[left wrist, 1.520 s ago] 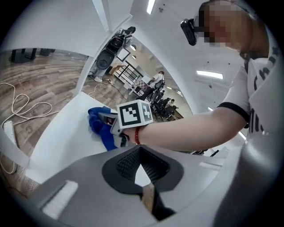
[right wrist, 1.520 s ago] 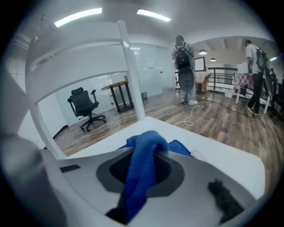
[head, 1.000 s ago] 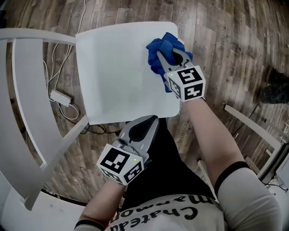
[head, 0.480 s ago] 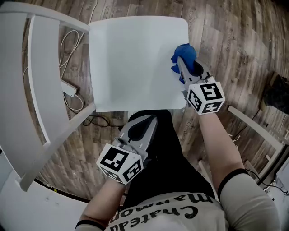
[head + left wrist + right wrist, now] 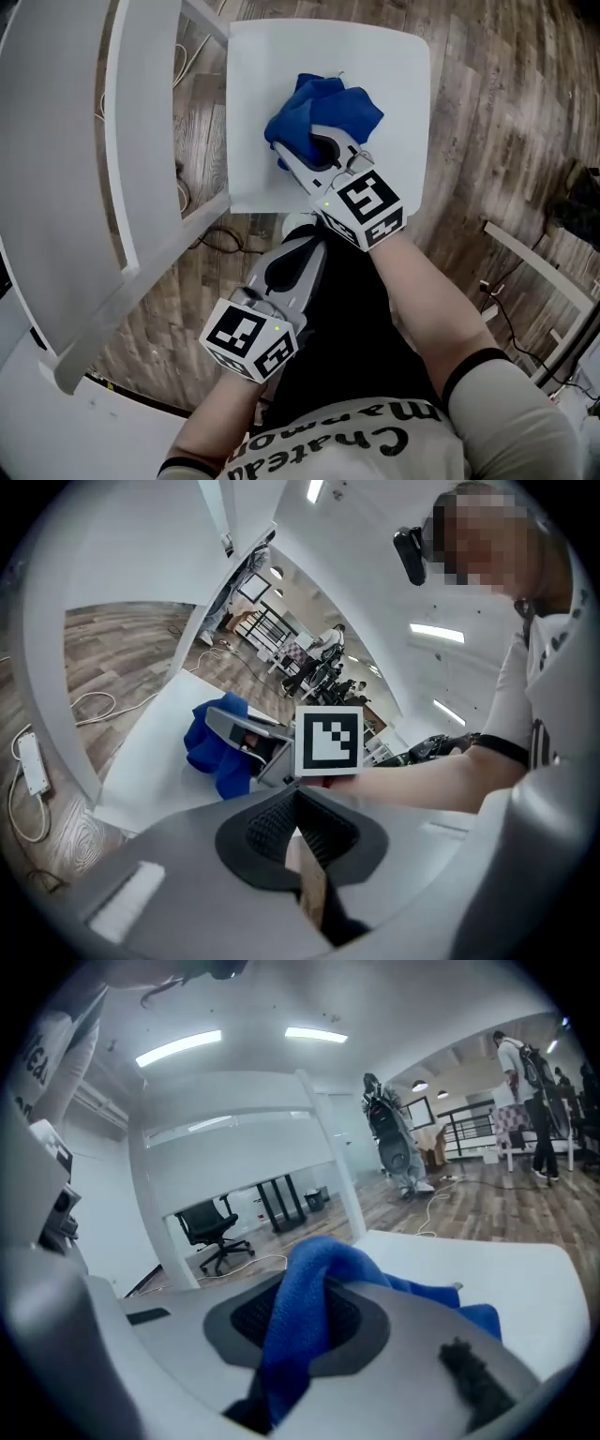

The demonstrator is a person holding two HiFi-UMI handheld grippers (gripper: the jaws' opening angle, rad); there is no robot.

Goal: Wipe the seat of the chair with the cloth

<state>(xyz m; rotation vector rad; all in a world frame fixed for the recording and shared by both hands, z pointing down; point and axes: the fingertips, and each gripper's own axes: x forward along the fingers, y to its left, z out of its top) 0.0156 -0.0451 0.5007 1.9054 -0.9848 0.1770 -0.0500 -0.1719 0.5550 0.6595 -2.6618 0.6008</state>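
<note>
The white chair seat (image 5: 394,112) lies below me in the head view. A bunched blue cloth (image 5: 314,117) rests on its near left part, and my right gripper (image 5: 298,155) is shut on that blue cloth (image 5: 309,1307), pressing it to the seat (image 5: 487,1269). My left gripper (image 5: 305,246) hangs shut over my dark-clad lap, short of the seat's near edge, with nothing in its jaws. In the left gripper view the cloth (image 5: 211,752) and the seat (image 5: 150,761) show ahead of the left gripper (image 5: 305,841).
The chair's white backrest bars (image 5: 141,141) stand at the left. A white cable and power strip (image 5: 33,761) lie on the wooden floor (image 5: 506,122) left of the seat. Another white frame (image 5: 534,262) and a dark object (image 5: 577,211) are at the right.
My right gripper has swept the cloth from the seat's right edge leftward and nearer, to the near left part. The view has shifted; the left gripper has stayed put.
</note>
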